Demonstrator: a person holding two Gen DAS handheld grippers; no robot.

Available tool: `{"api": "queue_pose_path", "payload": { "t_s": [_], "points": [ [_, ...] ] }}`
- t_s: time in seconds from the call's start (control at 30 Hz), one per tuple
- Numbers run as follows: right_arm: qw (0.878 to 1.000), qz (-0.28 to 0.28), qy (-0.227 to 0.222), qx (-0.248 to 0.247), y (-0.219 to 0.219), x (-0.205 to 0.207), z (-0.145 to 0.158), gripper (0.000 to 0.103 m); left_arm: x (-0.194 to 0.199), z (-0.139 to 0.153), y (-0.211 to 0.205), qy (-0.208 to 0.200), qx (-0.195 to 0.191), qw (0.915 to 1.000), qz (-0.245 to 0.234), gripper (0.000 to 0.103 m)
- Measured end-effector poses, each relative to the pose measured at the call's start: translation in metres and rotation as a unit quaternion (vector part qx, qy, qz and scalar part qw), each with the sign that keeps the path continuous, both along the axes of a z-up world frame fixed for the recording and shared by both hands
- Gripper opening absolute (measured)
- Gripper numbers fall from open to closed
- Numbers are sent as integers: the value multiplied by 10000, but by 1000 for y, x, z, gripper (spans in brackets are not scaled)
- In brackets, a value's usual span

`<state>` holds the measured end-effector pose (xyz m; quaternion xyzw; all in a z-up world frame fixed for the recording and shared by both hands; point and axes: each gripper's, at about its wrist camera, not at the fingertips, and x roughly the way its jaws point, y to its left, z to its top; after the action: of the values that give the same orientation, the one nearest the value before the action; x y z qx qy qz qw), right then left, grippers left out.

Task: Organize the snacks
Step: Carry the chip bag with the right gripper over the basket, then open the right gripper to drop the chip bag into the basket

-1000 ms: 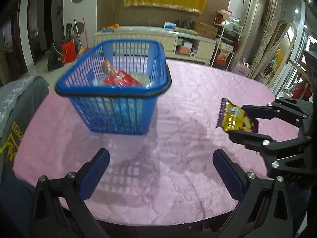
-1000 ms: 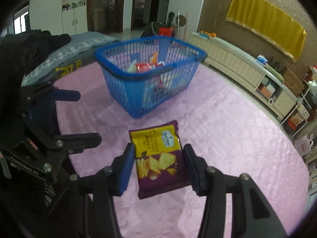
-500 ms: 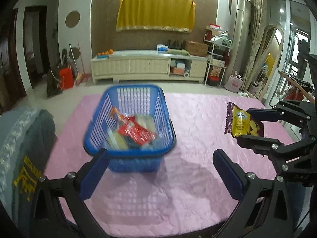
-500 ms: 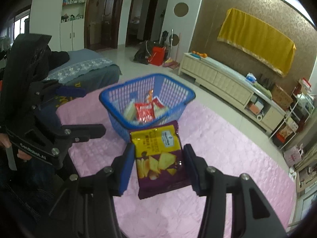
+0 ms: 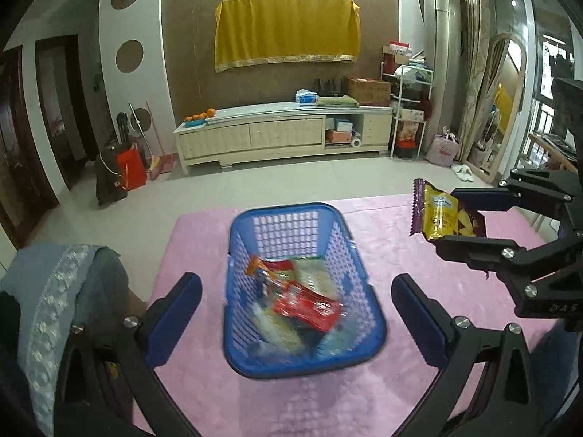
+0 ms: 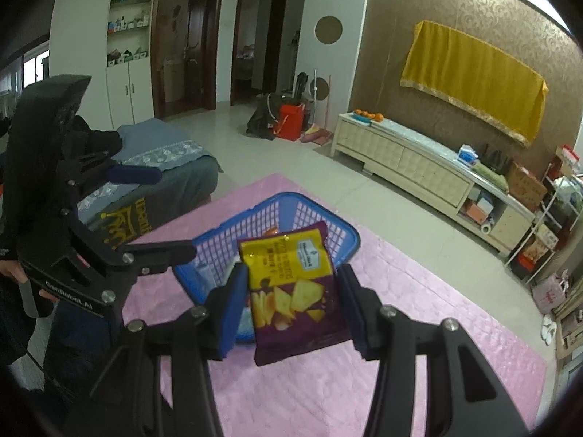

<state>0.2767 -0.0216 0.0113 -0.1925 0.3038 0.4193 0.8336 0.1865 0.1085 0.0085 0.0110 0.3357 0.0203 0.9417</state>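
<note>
My right tongs (image 6: 293, 300) are clenched on the yellow-and-purple chip bag (image 6: 293, 287), holding it in the air just above the blue basket (image 5: 302, 291) on the pink-covered table (image 5: 400, 255). My left tongs (image 5: 297, 317) hang released over the basket, where a red snack packet (image 5: 306, 304) lies among other wrappers.

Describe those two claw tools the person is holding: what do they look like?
Both are black angular frames with silver screws. The left gripper and right gripper each end in two blue-padded fingers. The left one's frame carries white lettering. A dark sleeve shows behind it.
</note>
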Motion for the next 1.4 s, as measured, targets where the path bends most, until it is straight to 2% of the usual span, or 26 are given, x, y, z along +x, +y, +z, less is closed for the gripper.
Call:
{"api": "queue_pose_path", "payload": {
  "t_s": [0.2,0.47,0.7,1.2,1.3,1.37,1.4],
  "points": [
    [9996,117,250,-44,29,29,-14,54,24,-8,23,144,112,9998,38,103],
    [9978,265,543,-271,61,62,-49,54,63,-35,52,415,117,9989,162,103],
    [9964,264,701,-407,80,85,-70,54,81,-53,72,620,-115,9976,277,103],
    [9931,306,885,-706,116,117,-107,54,108,-70,95,735,-6,9967,351,103],
    [9927,245,884,-789,120,121,-110,60,107,-74,100,765,-50,9962,421,103],
    [9930,181,847,-803,120,124,-111,73,104,-77,102,767,-148,9957,491,103],
    [9934,189,852,-746,118,123,-109,85,103,-76,103,754,-190,9957,508,103]
  ]
}}
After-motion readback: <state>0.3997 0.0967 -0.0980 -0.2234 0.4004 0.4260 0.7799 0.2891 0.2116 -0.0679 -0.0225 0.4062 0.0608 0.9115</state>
